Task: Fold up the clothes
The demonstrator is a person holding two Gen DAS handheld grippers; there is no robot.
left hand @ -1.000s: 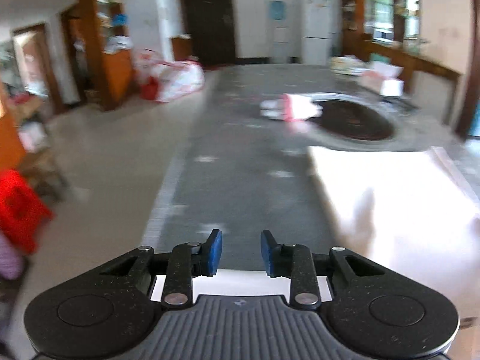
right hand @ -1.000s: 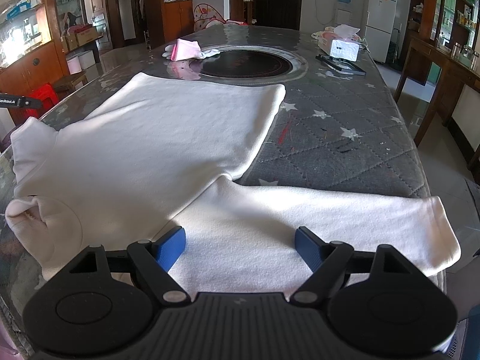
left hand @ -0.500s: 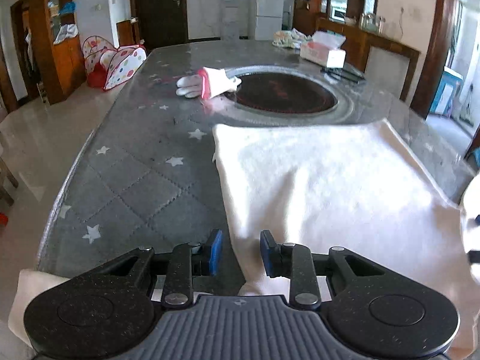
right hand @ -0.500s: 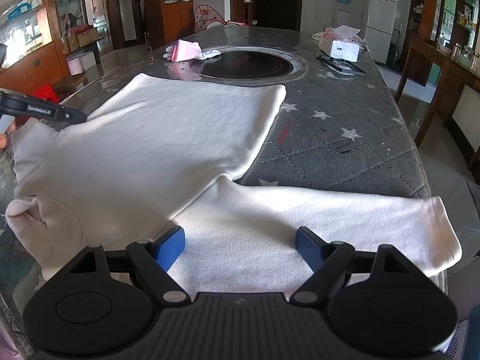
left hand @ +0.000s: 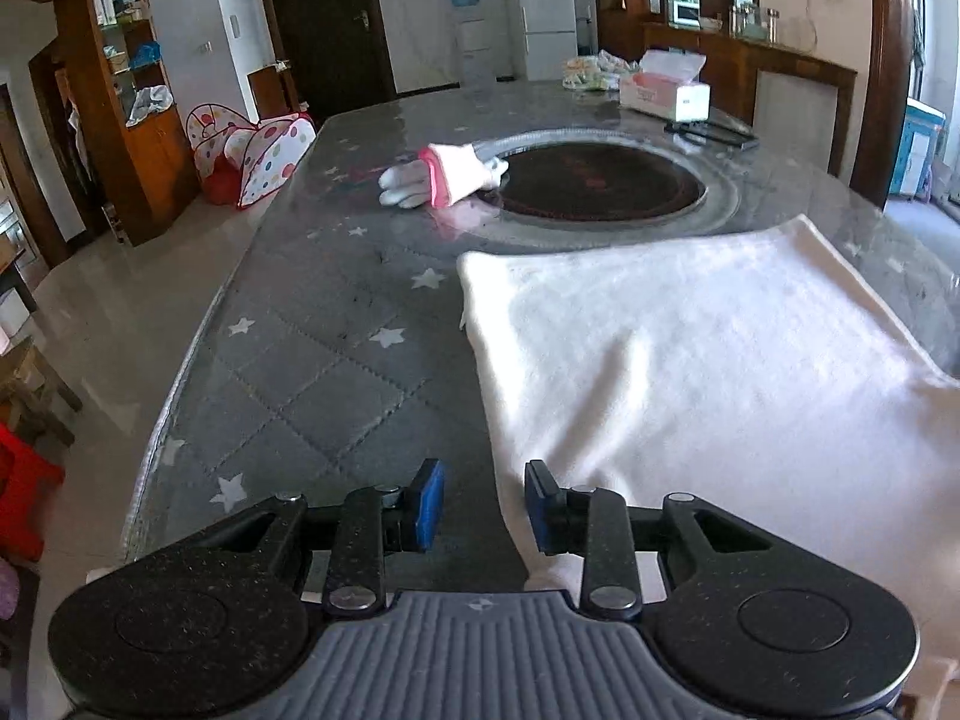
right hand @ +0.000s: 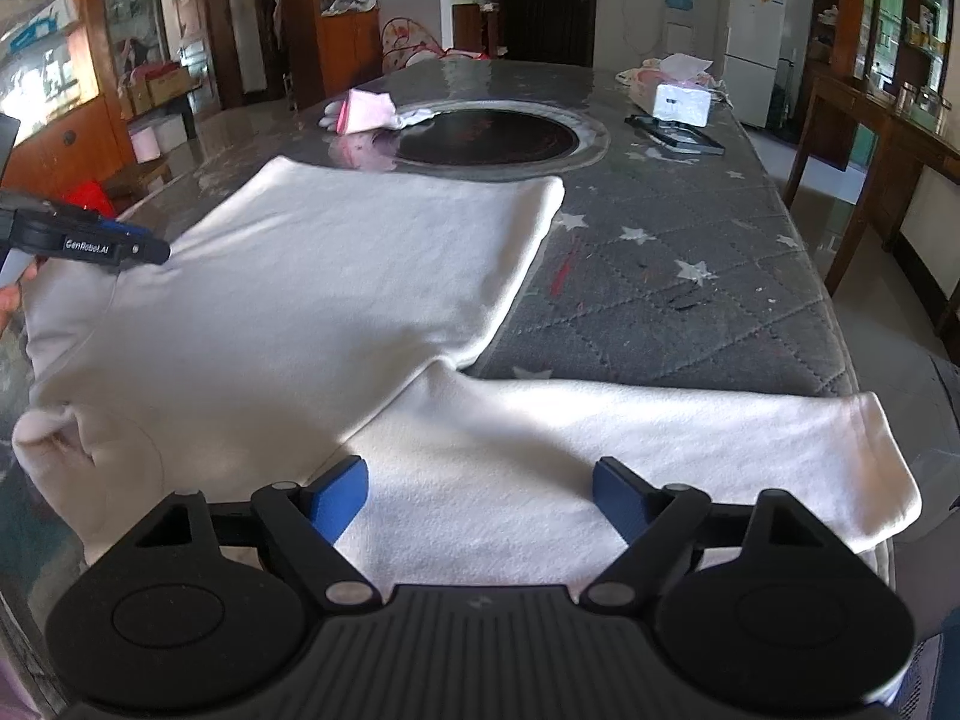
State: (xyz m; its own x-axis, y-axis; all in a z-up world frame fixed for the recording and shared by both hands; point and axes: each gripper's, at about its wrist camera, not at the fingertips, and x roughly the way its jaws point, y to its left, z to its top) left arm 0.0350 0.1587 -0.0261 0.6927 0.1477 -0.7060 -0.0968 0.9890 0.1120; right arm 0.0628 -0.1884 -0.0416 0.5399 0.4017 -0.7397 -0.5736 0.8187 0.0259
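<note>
A white long-sleeved top (right hand: 300, 300) lies flat on the grey star-patterned table (right hand: 690, 300), its collar (right hand: 48, 438) at the near left. Its right sleeve (right hand: 660, 450) stretches out towards the right table edge. My right gripper (right hand: 480, 501) hovers over that sleeve with its jaws wide open and nothing between them. My left gripper (left hand: 483, 507) sits low at the left side edge of the top (left hand: 690, 360). Its jaws stand narrowly apart and are opening; only table and the cloth's edge show in the gap. In the right wrist view the left gripper (right hand: 150, 251) shows at the far left.
A pink and white glove (left hand: 444, 180) lies by the dark round inset (left hand: 600, 186) in the table's middle. A tissue box (left hand: 666, 93) and a flat dark object (right hand: 675, 135) sit at the far right. The table's left edge (left hand: 180, 420) drops to the floor, with a red stool (left hand: 24, 480) beside it.
The left gripper swung from the table's left side over to the top's left edge and came into the right wrist view. The right gripper has stayed still.
</note>
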